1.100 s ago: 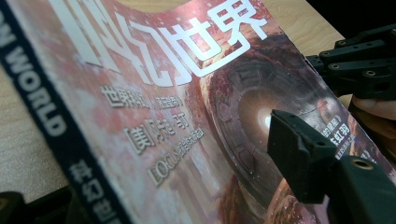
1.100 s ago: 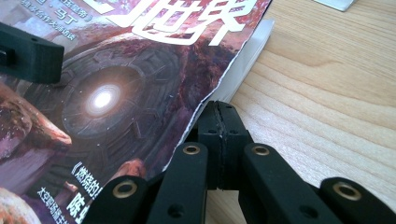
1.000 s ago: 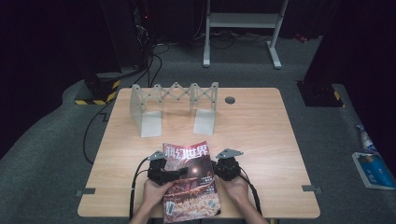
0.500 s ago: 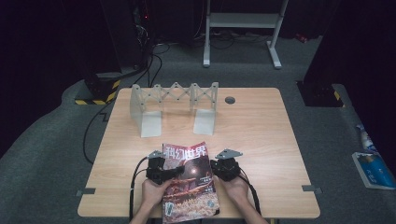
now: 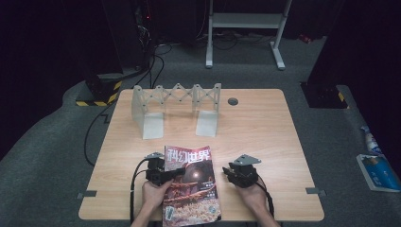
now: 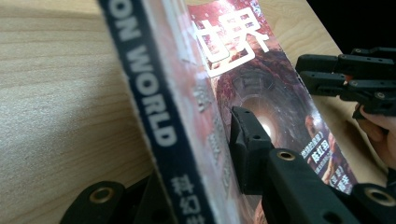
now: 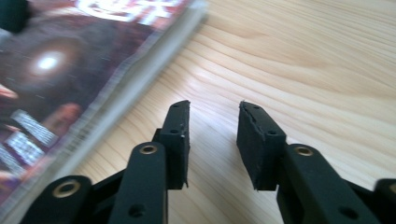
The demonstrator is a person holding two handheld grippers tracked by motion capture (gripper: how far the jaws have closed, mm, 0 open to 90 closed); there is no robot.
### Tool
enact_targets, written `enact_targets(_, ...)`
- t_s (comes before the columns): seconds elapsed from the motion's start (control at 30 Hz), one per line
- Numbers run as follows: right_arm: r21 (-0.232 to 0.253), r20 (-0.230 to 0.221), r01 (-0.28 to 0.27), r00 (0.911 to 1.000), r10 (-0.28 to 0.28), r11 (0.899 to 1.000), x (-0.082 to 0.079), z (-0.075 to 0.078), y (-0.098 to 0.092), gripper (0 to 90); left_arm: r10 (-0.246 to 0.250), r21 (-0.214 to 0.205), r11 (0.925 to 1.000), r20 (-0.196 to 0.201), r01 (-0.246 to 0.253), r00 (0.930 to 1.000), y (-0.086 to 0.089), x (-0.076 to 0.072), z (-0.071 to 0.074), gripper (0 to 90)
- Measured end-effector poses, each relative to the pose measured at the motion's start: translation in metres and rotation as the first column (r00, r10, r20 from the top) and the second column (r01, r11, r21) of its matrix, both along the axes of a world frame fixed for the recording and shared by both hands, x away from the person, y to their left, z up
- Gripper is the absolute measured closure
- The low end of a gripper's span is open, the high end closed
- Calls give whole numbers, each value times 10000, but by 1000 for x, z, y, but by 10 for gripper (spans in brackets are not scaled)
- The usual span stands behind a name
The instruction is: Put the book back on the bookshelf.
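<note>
A magazine [image 5: 191,184] with a red cover and white lettering lies near the table's front edge. My left gripper [image 5: 176,174] is at its left, spine side. In the left gripper view the jaws have just been closing, and they clamp the magazine's [image 6: 233,70] spine edge, one pad [image 6: 247,144] on the cover and the other under it. My right gripper [image 5: 228,171] stands just off the magazine's right edge. Its jaws [image 7: 214,140] have just been opening, with bare wood between them and the magazine [image 7: 56,70] to their left. It also shows beyond the cover as the right gripper [image 6: 301,71].
A white folding zigzag rack [image 5: 177,106] stands at the back of the wooden table [image 5: 265,137], with a round grey grommet [image 5: 232,101] beside it. A blue-and-white item [image 5: 376,170] lies on the floor to the right.
The right gripper has let go of the magazine's right edge, opened and drawn away to the right. The left gripper has closed on the spine side. The magazine stays in place.
</note>
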State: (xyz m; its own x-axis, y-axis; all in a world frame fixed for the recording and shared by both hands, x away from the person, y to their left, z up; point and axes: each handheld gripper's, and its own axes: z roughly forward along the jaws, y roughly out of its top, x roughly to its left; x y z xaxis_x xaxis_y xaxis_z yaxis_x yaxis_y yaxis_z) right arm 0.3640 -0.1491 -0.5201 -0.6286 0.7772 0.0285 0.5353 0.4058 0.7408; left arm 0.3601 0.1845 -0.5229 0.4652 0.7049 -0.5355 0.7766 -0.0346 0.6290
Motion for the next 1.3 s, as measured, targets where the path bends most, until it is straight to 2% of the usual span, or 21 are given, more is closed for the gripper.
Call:
enact_targets(0.17,-167,172,725,9972,-722,9972,-3,-3,-28,578,-254,-99,9996,37,254,9997,-2,1,7,792)
enact_targets(0.37,-217,654,1092,9920,-1076,9938,-9,-8,-47,501,-367,-341,9987,-37,366,9993,-3,0,12,809)
enact_targets(0.5,6,809,1206,9894,-1202,9927,-11,-10,-52,472,-478,-319,9984,-46,476,9988,-3,-2,16,814)
enact_targets(0.67,126,982,1208,9877,-1214,9926,-13,-13,-55,470,-843,-31,9964,272,844,9961,-7,-3,27,817)
enact_targets(0.8,151,1007,1228,9872,-1237,9923,-14,-13,-55,467,-1006,-42,9949,368,1009,9942,-10,-5,34,821)
enact_targets(1.03,161,995,1242,9871,-1252,9921,-15,-13,-55,462,-1506,274,9884,577,1492,9869,-18,-6,51,826)
enact_targets(1.3,146,1028,1247,9868,-1255,9921,-15,-13,-55,457,-2215,674,9740,852,2162,9714,-33,-7,74,832)
